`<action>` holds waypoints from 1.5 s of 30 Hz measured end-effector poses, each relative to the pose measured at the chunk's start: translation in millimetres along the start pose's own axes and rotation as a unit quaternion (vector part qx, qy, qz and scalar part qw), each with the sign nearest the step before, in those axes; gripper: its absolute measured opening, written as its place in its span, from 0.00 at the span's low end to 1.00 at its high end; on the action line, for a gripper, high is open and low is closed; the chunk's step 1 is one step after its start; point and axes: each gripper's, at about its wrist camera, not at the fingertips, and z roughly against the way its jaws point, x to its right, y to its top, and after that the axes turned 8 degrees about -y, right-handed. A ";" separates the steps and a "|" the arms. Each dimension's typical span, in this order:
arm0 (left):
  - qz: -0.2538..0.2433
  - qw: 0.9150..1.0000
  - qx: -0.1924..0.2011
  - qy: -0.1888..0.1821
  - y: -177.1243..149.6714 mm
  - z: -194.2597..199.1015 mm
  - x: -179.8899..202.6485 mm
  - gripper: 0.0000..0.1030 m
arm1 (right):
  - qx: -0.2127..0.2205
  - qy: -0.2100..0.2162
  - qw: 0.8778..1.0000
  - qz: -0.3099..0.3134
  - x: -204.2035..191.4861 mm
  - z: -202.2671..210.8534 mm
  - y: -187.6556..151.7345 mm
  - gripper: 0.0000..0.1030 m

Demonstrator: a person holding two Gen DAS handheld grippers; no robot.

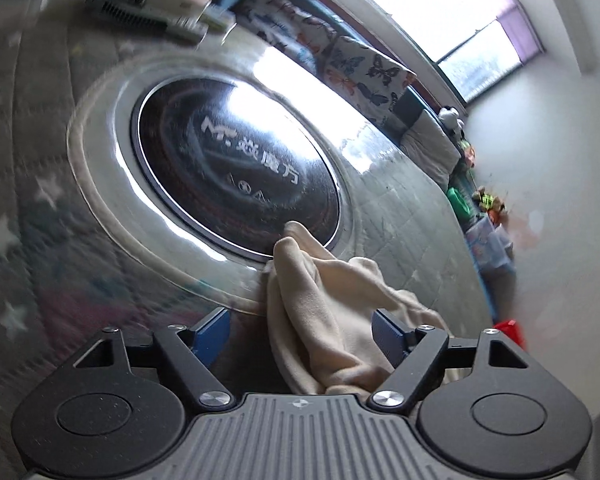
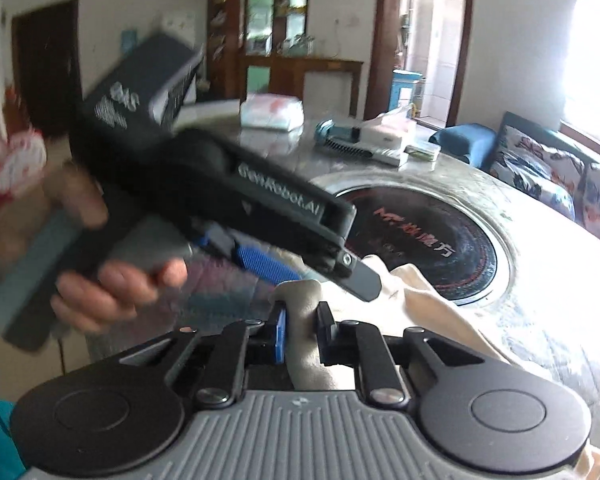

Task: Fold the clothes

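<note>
Glossy table (image 1: 400, 200), bunched cream cloth (image 1: 324, 320)

Cloth (image 1: 324, 320) runs under the left gripper (image 1: 300, 336) body at the bottom of the left wrist view, lower end hidden. Clutter (image 1: 152, 4) at top left there is motion-blurred, can't ID items. Shelf toys (image 1: 488, 200) too small and smeared to tell. In the right wrist view the hand (image 2: 112, 280) is blurred, partly off the left edge. Right gripper (image 2: 302, 332) fingers pinch the cloth (fold between them hidden). Cooktop (image 2: 432, 240) lettering partly covered by the other gripper.
</note>
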 end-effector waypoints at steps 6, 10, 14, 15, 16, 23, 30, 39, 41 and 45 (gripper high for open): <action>0.045 0.999 0.012 0.002 -1.3 -10.8 2.5 0.58 | 0.021 0.012 0.999 -0.034 13.5 18.4 -3.0 0.12; 0.055 0.998 0.017 0.014 -4.4 -13.5 1.5 0.39 | 0.026 0.022 0.999 -0.036 13.2 26.6 -9.3 0.12; 0.059 0.998 0.023 0.026 -6.6 -13.5 -1.0 0.21 | 0.020 0.030 0.999 -0.036 12.4 28.7 -15.1 0.14; 0.060 0.997 0.025 0.029 -7.1 -13.3 -1.8 0.19 | 0.020 0.031 0.999 -0.035 12.6 30.4 -16.3 0.15; 0.058 0.998 0.026 0.030 -7.4 -13.2 -2.4 0.18 | 0.024 0.031 0.999 -0.037 13.5 34.6 -18.5 0.16; 0.011 0.998 0.033 0.049 -12.4 -14.7 6.9 0.17 | 0.028 -0.041 0.993 -0.110 57.1 72.3 -37.3 0.21; -0.017 0.997 0.042 0.057 -16.8 -15.7 11.9 0.18 | -0.007 -0.177 0.960 -0.215 128.8 83.7 -75.0 0.31; -0.046 0.997 0.029 0.057 -15.2 -18.3 16.9 0.21 | -0.019 -0.195 0.921 -0.337 183.0 63.4 -122.3 0.40; -0.051 0.997 0.026 0.057 -14.2 -18.7 17.3 0.21 | -0.013 -0.181 0.924 -0.337 181.2 65.2 -122.8 0.38; -0.081 0.995 0.023 0.055 -14.4 -25.0 30.5 0.20 | -0.010 -0.171 0.933 -0.316 173.6 63.3 -120.4 0.15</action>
